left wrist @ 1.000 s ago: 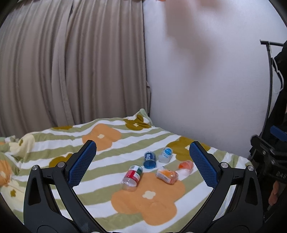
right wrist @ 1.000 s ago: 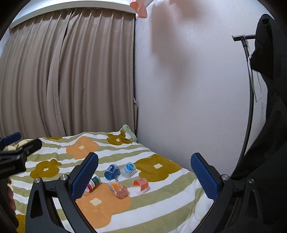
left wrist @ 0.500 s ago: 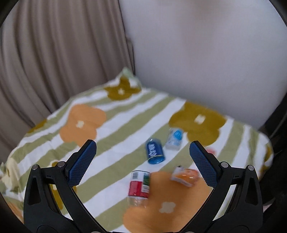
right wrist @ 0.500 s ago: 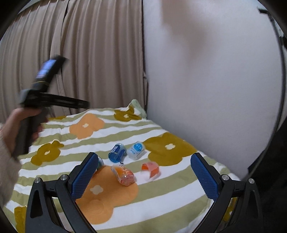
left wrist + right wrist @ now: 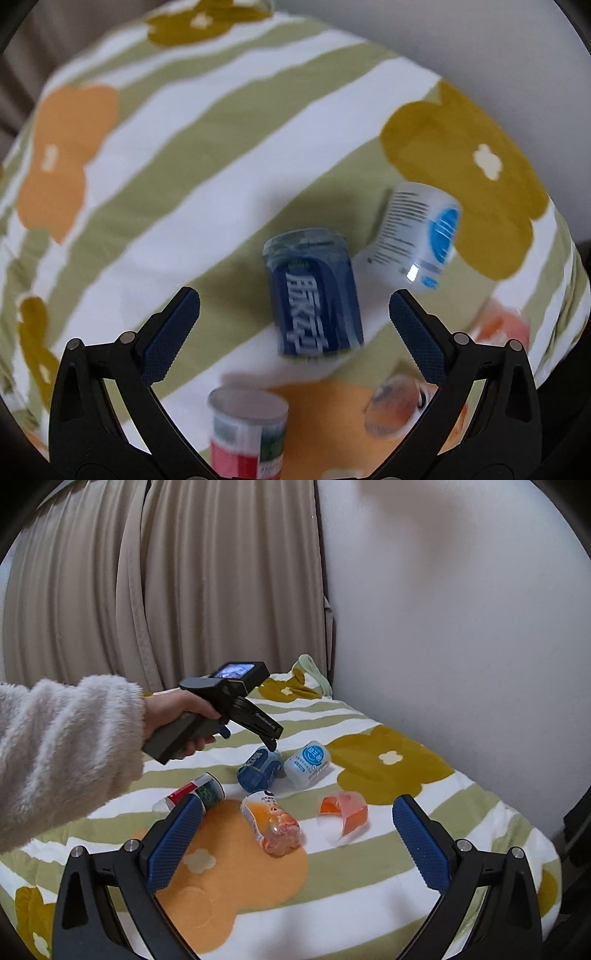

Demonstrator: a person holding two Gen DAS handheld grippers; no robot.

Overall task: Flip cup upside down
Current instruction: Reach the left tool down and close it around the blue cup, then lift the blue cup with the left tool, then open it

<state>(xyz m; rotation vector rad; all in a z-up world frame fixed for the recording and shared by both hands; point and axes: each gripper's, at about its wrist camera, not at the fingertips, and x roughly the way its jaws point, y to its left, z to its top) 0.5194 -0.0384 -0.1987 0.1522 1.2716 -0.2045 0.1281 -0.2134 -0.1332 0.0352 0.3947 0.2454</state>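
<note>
Left gripper (image 5: 294, 310) jaws wide open, straddling blue cup (image 5: 314, 291) lying sideways on bed (image 5: 184, 155), lined up for grasp. Right gripper (image 5: 295, 834) open, empty, well back from blue cup.

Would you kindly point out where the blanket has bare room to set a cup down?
The blanket is bare near the right gripper, and left of the blue cup toward the curtain. It is crowded around the white cup.

The left wrist view looks steeply down, close over the blue cup (image 5: 314, 291) on the striped blanket (image 5: 207, 122); the right wrist view sits farther back, facing the curtain (image 5: 166, 583) and wall (image 5: 461, 609); both share the cups
</note>
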